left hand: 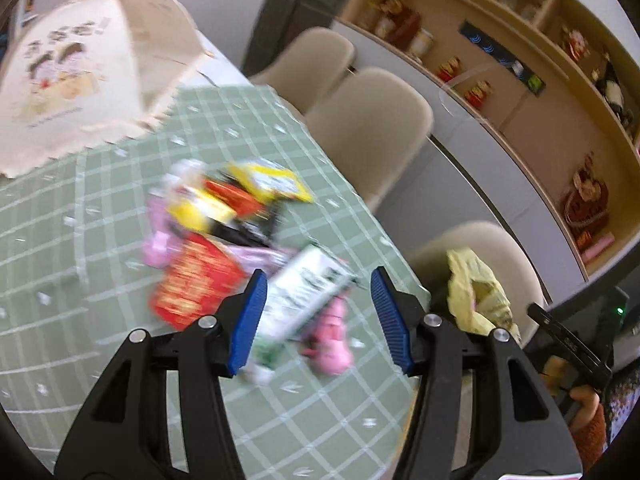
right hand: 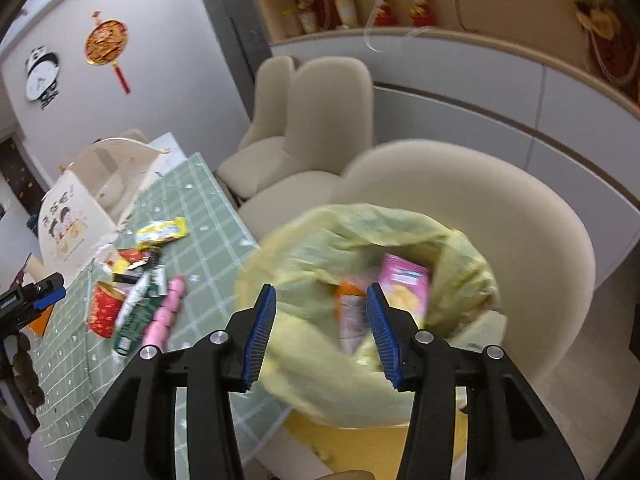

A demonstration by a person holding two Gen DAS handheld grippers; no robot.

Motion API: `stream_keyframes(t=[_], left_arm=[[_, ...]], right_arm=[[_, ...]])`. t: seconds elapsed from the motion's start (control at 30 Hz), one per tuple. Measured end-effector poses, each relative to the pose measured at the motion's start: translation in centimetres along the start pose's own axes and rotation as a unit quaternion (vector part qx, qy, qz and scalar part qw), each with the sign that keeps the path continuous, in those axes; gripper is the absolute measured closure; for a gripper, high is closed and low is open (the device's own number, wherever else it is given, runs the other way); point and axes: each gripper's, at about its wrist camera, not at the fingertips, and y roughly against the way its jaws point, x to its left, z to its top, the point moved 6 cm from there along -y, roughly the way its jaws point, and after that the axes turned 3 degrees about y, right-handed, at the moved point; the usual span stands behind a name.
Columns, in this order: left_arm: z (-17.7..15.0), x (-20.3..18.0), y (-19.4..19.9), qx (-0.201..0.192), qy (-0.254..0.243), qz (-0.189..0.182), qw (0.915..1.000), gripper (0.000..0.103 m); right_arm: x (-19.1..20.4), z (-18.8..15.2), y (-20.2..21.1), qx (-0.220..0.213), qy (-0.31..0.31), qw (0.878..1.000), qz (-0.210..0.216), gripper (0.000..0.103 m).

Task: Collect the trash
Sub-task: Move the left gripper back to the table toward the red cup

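Observation:
A pile of wrappers lies on the green checked tablecloth (left hand: 60, 220): a red packet (left hand: 192, 284), a white-green tube (left hand: 304, 292), a pink wrapper (left hand: 332, 340), yellow packets (left hand: 268, 180). My left gripper (left hand: 316, 316) is open just above the tube and pink wrapper. A yellow trash bag (right hand: 360, 272) sits on a beige chair (right hand: 520, 232), open, with a pink packet (right hand: 404, 284) and an orange-white wrapper (right hand: 352, 312) inside. My right gripper (right hand: 320, 324) is open and empty over the bag's mouth. The pile also shows in the right wrist view (right hand: 136, 300).
A cream printed tote bag (left hand: 72, 76) stands at the table's far end. Two more beige chairs (left hand: 360, 128) line the table's right edge. A white cabinet with wooden shelves (left hand: 520, 92) runs behind them.

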Motion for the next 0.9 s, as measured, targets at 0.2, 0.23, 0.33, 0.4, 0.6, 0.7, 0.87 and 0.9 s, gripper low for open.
stream_keyframes(t=[0.2,0.23,0.33,0.4,0.6,0.7,0.87,0.9], left_arm=[[2.1,8.4,3.1,-0.031,0.029,0.049,0.9979,0.052],[2.4,9.4,3.3,-0.033,0.032,0.055,0.9975,0.052],[2.7,12.4,3.4,-0.031,0.041,0.064,0.9966,0.052],[2.6,13.8,2.8,-0.023,0.038,0.061,0.9972,0.052],[2.0,14.3,0.0,0.004,0.005,0.023,0.9997,0.052],[1.4,12.8,-1.8,0.023,-0.033,-0.007,0.9991,0.052],[0.1,9.5,-6.2,0.065,-0.118,-0.019,0.9907,0.052],[-0.1,9.0,-7.1,0.07,-0.125,-0.013,0.9896,0.052]], right_arm=[[8.1,0.3,0.0,-0.018,0.046,0.998,0.033,0.049],[9.2,0.1,-0.4,-0.015,0.05,0.998,0.034,0.049],[12.5,-0.7,-1.6,0.006,0.063,0.997,0.045,0.049],[14.0,-1.2,-2.1,0.013,0.073,0.996,0.049,0.049],[17.2,-1.6,-3.6,0.022,0.086,0.995,0.039,0.049],[17.9,-2.0,-4.6,0.033,0.082,0.996,0.032,0.049],[17.9,-2.9,-5.9,0.042,0.062,0.997,0.003,0.049],[17.8,-3.2,-6.1,0.046,0.054,0.997,0.0,0.049]])
